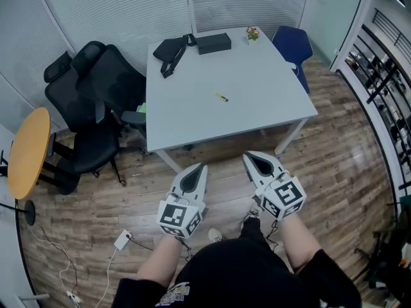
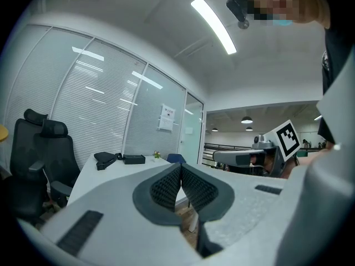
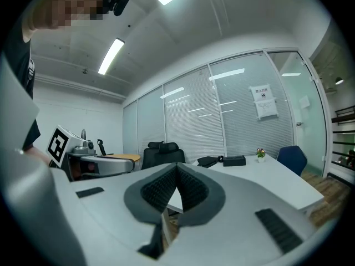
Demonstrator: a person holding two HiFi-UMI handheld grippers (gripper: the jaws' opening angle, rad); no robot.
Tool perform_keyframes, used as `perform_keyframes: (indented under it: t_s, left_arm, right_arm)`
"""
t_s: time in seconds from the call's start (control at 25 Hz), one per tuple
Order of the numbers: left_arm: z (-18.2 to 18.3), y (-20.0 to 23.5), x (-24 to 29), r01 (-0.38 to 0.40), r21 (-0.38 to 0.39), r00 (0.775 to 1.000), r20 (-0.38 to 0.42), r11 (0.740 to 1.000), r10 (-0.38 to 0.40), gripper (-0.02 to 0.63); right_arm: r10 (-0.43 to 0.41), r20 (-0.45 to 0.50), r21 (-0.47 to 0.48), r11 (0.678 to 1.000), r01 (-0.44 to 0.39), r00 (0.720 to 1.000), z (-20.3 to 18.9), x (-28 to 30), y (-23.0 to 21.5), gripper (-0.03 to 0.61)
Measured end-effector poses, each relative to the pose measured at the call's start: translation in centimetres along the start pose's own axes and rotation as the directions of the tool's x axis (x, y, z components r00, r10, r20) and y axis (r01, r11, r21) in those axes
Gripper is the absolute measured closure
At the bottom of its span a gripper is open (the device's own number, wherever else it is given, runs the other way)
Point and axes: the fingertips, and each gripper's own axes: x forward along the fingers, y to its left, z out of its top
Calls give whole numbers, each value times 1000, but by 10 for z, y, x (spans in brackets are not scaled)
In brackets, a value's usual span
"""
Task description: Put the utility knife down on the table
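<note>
The utility knife (image 1: 221, 97), small and yellow, lies alone near the middle of the white table (image 1: 257, 76). Both grippers hang over the wood floor, short of the table's near edge and well apart from the knife. My left gripper (image 1: 200, 167) is shut with nothing in it; in the left gripper view its ribbed pads meet at the tip (image 2: 180, 170). My right gripper (image 1: 249, 157) is also shut and empty, its pads together (image 3: 176, 170). I cannot make out the knife in either gripper view.
A black bag (image 1: 170, 50), a black box (image 1: 214, 42) and a small potted plant (image 1: 252, 34) sit at the table's far edge. A blue chair (image 1: 292, 43) stands behind it, black office chairs (image 1: 96, 95) to its left, a round wooden table (image 1: 29, 149) farther left.
</note>
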Motion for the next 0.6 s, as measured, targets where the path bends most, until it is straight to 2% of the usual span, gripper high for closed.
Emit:
perform_keyframes:
  t_s: [0.6]
  left_arm:
    - [-2, -11, 1, -9, 1, 1000, 5, 1000, 9, 609]
  right_arm:
    - [13, 11, 4, 1000, -13, 1000, -1, -9, -3, 575]
